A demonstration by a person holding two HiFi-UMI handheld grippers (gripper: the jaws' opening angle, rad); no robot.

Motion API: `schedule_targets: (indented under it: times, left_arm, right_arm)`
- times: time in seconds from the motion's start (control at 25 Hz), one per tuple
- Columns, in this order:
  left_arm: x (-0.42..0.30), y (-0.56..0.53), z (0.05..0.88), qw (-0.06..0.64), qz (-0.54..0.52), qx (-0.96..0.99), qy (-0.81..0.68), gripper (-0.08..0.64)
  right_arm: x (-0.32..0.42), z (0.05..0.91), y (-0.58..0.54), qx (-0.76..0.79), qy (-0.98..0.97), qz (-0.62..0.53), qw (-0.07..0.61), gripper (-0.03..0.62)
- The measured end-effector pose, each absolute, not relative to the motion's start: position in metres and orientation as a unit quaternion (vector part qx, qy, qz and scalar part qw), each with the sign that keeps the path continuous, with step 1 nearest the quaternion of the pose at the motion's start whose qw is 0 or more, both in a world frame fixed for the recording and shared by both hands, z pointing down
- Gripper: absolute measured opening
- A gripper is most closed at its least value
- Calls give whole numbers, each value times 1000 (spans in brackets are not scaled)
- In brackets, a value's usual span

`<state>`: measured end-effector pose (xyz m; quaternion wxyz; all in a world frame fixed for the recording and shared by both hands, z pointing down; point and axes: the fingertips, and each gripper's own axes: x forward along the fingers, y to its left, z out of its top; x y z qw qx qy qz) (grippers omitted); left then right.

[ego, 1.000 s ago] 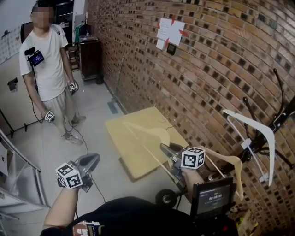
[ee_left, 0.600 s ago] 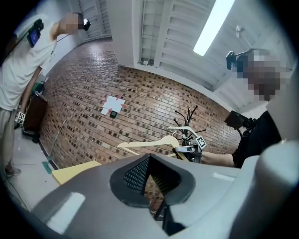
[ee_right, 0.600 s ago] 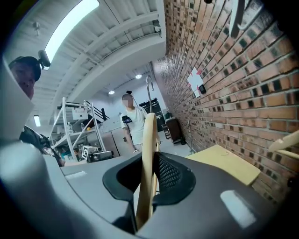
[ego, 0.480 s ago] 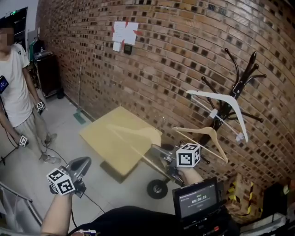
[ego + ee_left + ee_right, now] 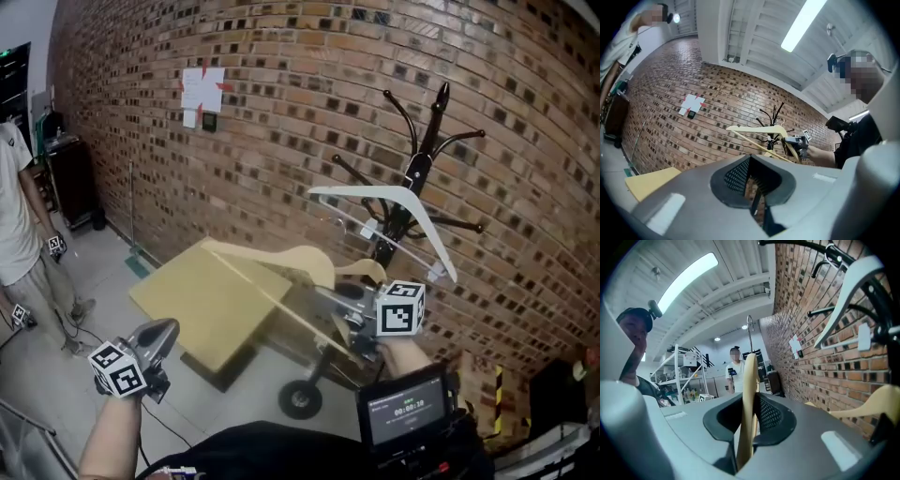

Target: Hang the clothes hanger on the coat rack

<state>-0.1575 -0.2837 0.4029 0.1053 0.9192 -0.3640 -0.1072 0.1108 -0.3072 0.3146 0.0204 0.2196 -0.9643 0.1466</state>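
Note:
A dark coat rack stands against the brick wall, and a white hanger hangs from one of its hooks. My right gripper is shut on a pale wooden hanger, held up just left of and below the rack. In the right gripper view the wooden hanger stands upright between the jaws. Its metal hook points up, and the rack and white hanger are close on the right. My left gripper hangs low at the left, shut and holding nothing.
A tan board lies on a wheeled trolley below the hanger. A person stands at the far left, holding grippers. A paper sheet is stuck on the brick wall. A small screen sits in front of my chest.
My right gripper has lifted the wooden hanger up and toward the rack. The head view has swung right, bringing the rack to the middle. The left gripper rose a little.

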Motion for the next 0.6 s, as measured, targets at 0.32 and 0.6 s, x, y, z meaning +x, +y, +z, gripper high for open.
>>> schedule_targets:
  times: [0.32,0.6]
  left_arm:
    - [-40,-290,363,87,-140,929,-331,-5]
    - [-8,-292,355,73,-132,930,-336,-5]
  right_arm:
    - [232,216,-285,224,-971,79,14,67]
    - [286,160,-284,233,-970,69,-8,67]
